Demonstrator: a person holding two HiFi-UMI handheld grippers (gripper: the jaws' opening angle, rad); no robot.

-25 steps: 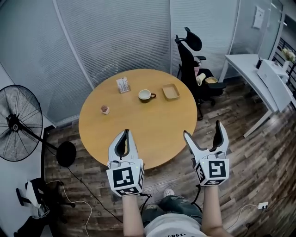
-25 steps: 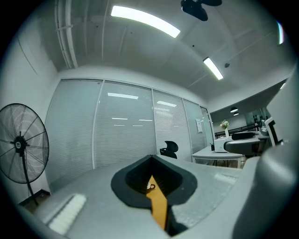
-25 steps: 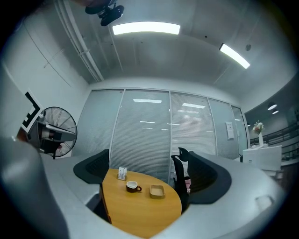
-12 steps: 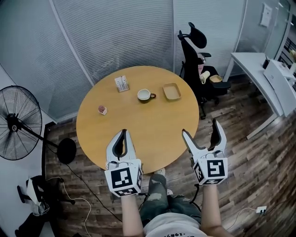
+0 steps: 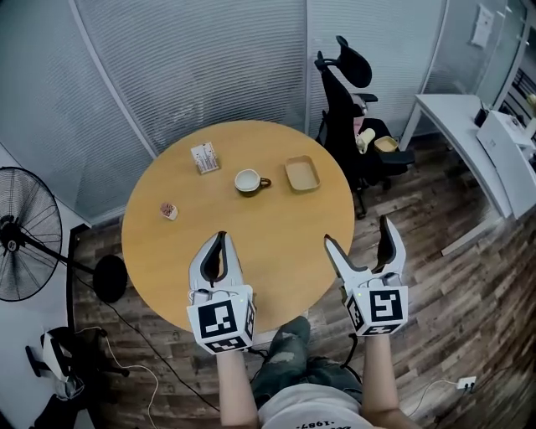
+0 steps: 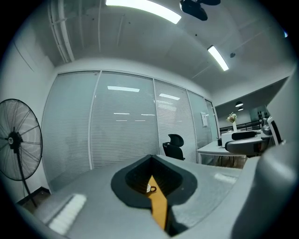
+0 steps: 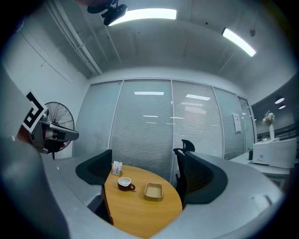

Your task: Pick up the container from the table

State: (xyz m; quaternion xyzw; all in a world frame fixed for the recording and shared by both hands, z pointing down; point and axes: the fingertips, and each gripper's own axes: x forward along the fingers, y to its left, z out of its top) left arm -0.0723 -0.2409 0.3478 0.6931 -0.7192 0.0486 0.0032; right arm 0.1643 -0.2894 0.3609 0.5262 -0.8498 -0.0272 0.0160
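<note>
While the jaws of the right gripper (image 5: pixel 358 230) stand wide and empty, having just closed a little, and those of the left gripper (image 5: pixel 219 237) meet on nothing, the container (image 5: pixel 302 173) lies far right on the table (image 5: pixel 251 251), well apart from both. It looks light, stiff and shallow, so pinching one low wall should do.

No word or number can be read anywhere in the scene. The only signs are the black-and-white square markers on the cubes of the left tool (image 5: pixel 219 239) and the right tool (image 5: pixel 358 233), and these carry patterns, not letters. The small printed card (image 5: pixel 203 157) at the far left of the tabletop (image 5: pixel 276 251) and the white notice (image 5: pixel 484 25) on the far right wall are too small to read.
</note>
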